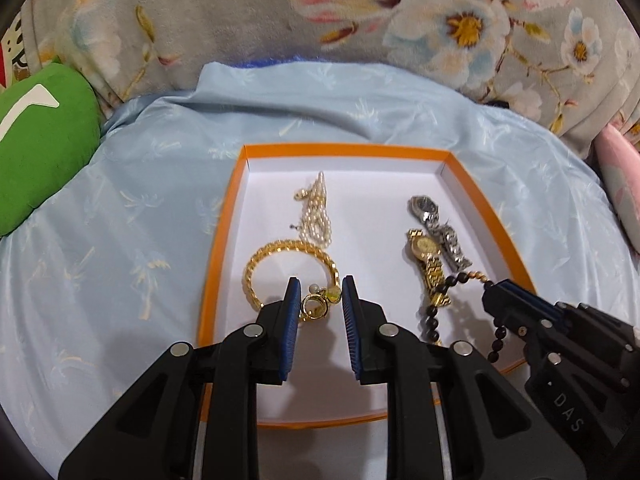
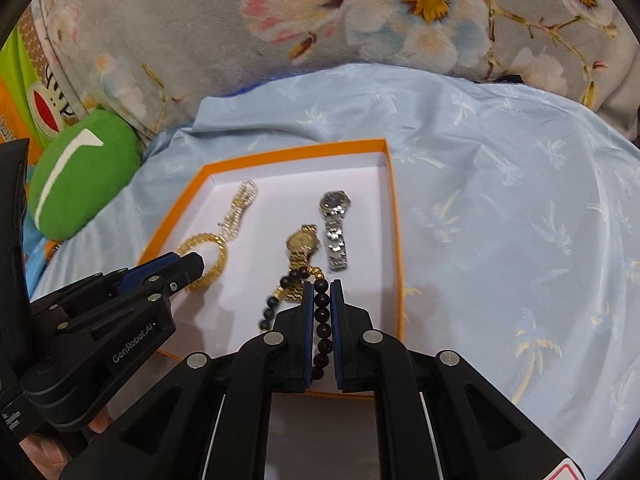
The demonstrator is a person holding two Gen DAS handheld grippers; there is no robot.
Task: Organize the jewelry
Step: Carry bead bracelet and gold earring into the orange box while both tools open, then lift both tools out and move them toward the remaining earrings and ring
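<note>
An orange box [image 1: 344, 148] [image 2: 296, 152] with a white floor lies on a light blue cloth. My left gripper [image 1: 321, 282] [image 2: 188, 258] hangs over its near left part, shut on a small gold charm with a pearl [image 1: 316, 304]. Right beside the charm is a gold chain bracelet [image 1: 256, 272] [image 2: 208, 240]; whether the two are joined I cannot tell. My right gripper [image 2: 320, 284] [image 1: 490, 286] is shut on a dark bead bracelet [image 2: 322, 320] [image 1: 430, 320], whose loop droops over a gold watch [image 1: 426, 252] [image 2: 302, 244]. A silver watch [image 1: 436, 220] [image 2: 336, 228] and a pearl piece [image 1: 316, 216] [image 2: 240, 208] lie farther back.
A green cushion [image 1: 44, 152] [image 2: 80, 184] sits left of the box. A grey floral blanket [image 1: 240, 20] [image 2: 200, 40] rises behind the blue cloth [image 1: 140, 220] [image 2: 500, 220]. Part of a person's hand [image 2: 44, 452] shows under the left gripper's body.
</note>
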